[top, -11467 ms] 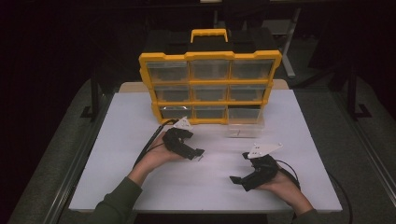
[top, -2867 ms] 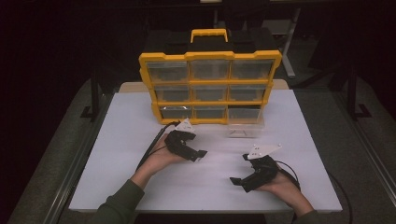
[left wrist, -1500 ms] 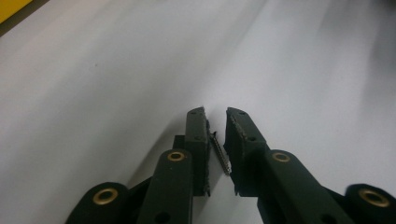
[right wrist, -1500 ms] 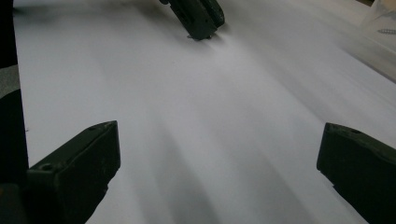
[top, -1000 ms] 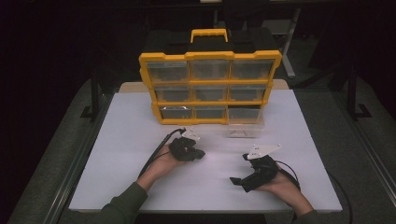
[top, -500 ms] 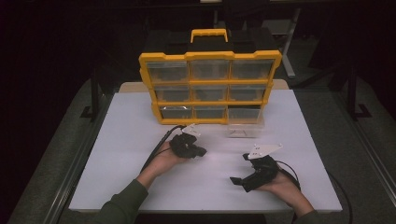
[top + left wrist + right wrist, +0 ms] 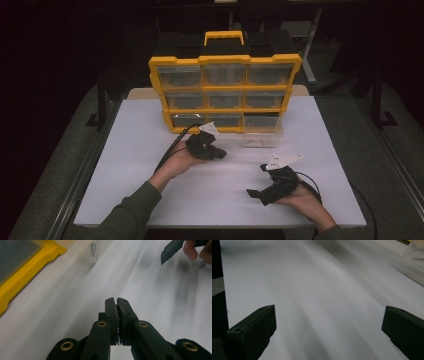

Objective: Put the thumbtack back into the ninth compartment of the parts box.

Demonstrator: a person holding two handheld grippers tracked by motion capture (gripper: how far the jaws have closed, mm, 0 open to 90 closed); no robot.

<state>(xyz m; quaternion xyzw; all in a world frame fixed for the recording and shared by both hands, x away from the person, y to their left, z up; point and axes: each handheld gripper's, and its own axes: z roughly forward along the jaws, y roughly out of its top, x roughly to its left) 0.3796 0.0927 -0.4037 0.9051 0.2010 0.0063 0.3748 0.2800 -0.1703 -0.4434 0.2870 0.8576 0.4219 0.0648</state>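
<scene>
While the left tool [image 7: 117, 301] is clenched on nothing, the right tool [image 7: 329, 322] gapes wide.

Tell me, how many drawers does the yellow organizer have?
9: three rows of three in the organizer. Eight sit in their slots; the bottom-right drawer is pulled out forward onto the table. The back is hidden.

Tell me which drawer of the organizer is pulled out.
The bottom-right drawer: its clear box juts forward onto the table, while the other eight sit flush in the yellow organizer.

Yellow organizer [image 7: 225, 60], clear drawers; white table [image 7: 140, 150]; black jaws.
</scene>
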